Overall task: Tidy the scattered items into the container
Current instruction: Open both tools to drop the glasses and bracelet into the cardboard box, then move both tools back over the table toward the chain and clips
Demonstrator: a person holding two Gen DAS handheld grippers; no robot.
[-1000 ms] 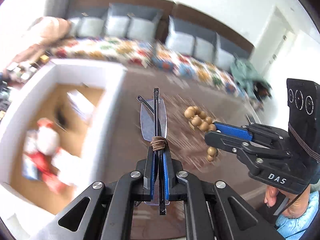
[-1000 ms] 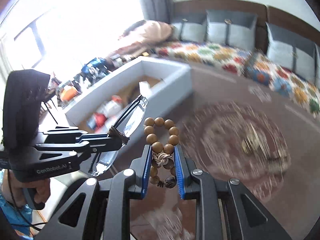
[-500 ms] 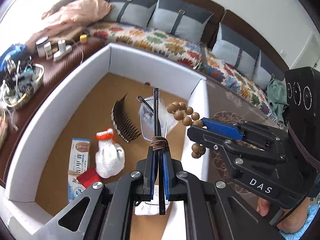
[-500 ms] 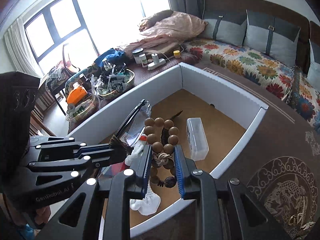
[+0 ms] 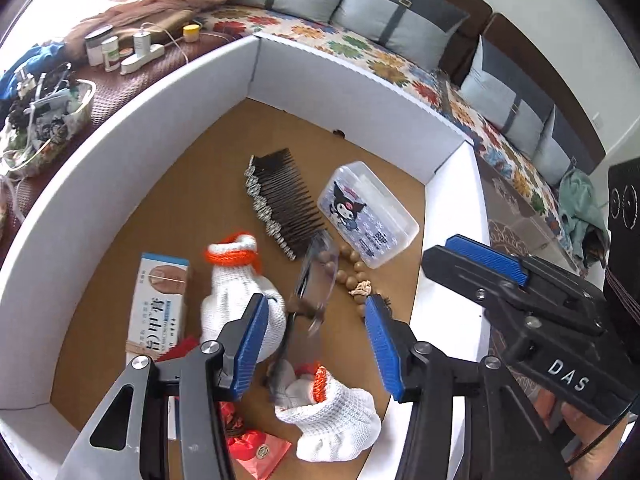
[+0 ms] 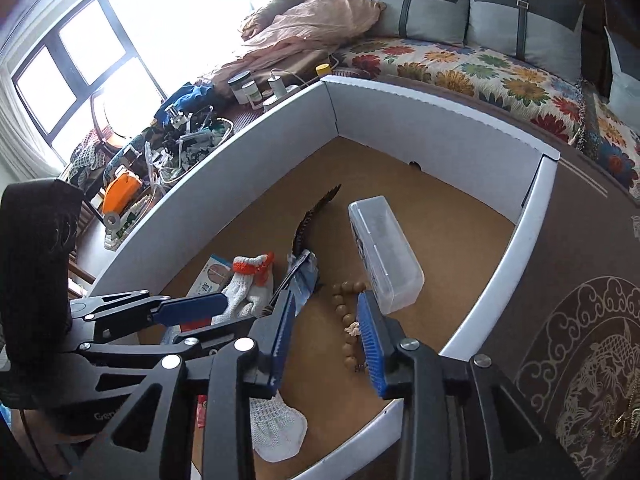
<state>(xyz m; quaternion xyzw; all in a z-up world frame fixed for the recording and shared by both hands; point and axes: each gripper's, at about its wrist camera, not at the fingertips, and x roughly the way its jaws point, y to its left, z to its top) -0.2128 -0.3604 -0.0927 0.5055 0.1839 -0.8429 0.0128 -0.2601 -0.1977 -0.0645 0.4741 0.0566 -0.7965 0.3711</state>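
A white-walled box (image 5: 120, 168) with a brown floor fills both views. Clear glasses (image 5: 314, 280) lie on its floor, partly on a white glove (image 5: 236, 284). A wooden bead bracelet (image 5: 348, 276) lies right beside them. My left gripper (image 5: 316, 344) hangs open above the glasses, holding nothing. My right gripper (image 6: 326, 340) is open over the bracelet (image 6: 346, 320), which lies on the floor next to the glasses (image 6: 300, 276). Each gripper shows in the other's view: the right gripper (image 5: 452, 260) over the box's right wall, the left gripper (image 6: 224, 318) at the left.
The box also holds a black comb (image 5: 280, 196), a clear plastic case (image 5: 368, 216), a second glove (image 5: 332, 420), a toothpaste carton (image 5: 160, 304) and a red packet (image 5: 256, 448). A dark patterned table (image 6: 592, 360) lies to the right. A cluttered basket (image 5: 40, 120) stands left.
Both grippers swung over the box and opened. The glasses left the left gripper and the bracelet left the right; both now lie on the box floor.
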